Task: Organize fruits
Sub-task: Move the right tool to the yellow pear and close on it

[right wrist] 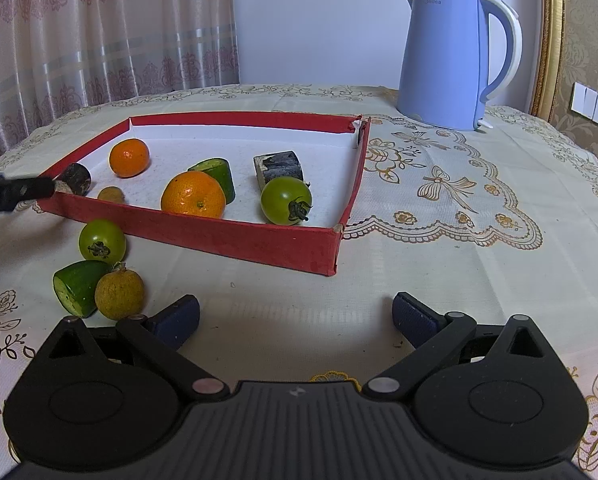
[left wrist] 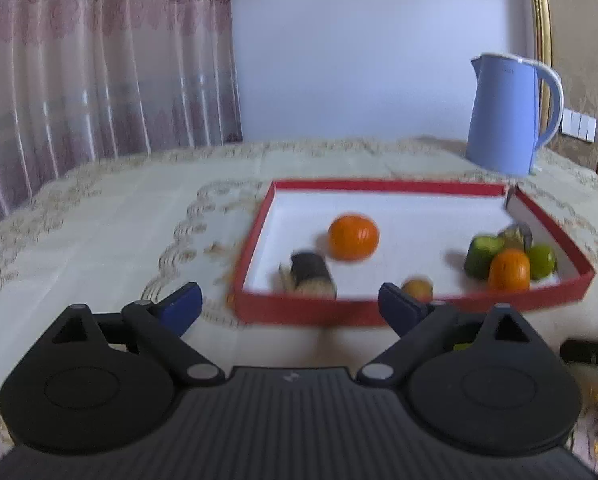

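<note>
Nearest, the right hand-held gripper [right wrist: 295,316] hangs wide and empty, so collecting the round brownish-yellow fruit [right wrist: 119,295] into the red-walled tray [right wrist: 235,236] seems next.

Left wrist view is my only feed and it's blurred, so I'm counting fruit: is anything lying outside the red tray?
Observer: Yes. The right wrist view shows three pieces on the tablecloth, just outside the red tray: a green tomato, a cut cucumber piece and a brownish round fruit.
Operator: Is the right gripper holding any of them?
Observer: No. The right gripper is open and empty; the brownish round fruit lies close to it.
</note>
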{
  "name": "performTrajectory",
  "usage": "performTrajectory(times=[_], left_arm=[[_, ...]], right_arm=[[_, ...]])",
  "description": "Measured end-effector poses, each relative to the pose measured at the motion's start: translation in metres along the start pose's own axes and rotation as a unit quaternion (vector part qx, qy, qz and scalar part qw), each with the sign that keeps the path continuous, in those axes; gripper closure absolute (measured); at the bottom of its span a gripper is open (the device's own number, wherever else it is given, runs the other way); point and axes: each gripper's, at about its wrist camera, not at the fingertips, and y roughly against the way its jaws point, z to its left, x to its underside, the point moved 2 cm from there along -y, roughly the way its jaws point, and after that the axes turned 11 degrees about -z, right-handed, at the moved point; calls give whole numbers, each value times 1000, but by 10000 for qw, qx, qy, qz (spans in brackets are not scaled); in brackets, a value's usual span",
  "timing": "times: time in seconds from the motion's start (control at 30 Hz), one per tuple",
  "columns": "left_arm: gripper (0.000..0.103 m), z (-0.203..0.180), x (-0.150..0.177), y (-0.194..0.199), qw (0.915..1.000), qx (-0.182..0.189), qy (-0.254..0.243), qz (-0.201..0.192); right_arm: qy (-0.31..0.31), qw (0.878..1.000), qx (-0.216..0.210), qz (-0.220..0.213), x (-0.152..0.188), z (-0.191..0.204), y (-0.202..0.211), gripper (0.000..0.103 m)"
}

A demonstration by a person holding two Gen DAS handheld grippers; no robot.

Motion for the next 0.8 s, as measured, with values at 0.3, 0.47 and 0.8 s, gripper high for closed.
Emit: performTrajectory(times=[0.3,0.47,0.8], left_arm=[[7,9,16,-16,9969,-173,41,765],[3,7,20,-19,9959,-208,-3,877],[0,7,20,-21,9955,-320,24,897]], right_arm=[[-145,9992,-339,-173,-1,-2,6,0],[-358,9957,-762,-374,0,1,20,0],[495,9918,-1117,-382,-7,47,25,9]])
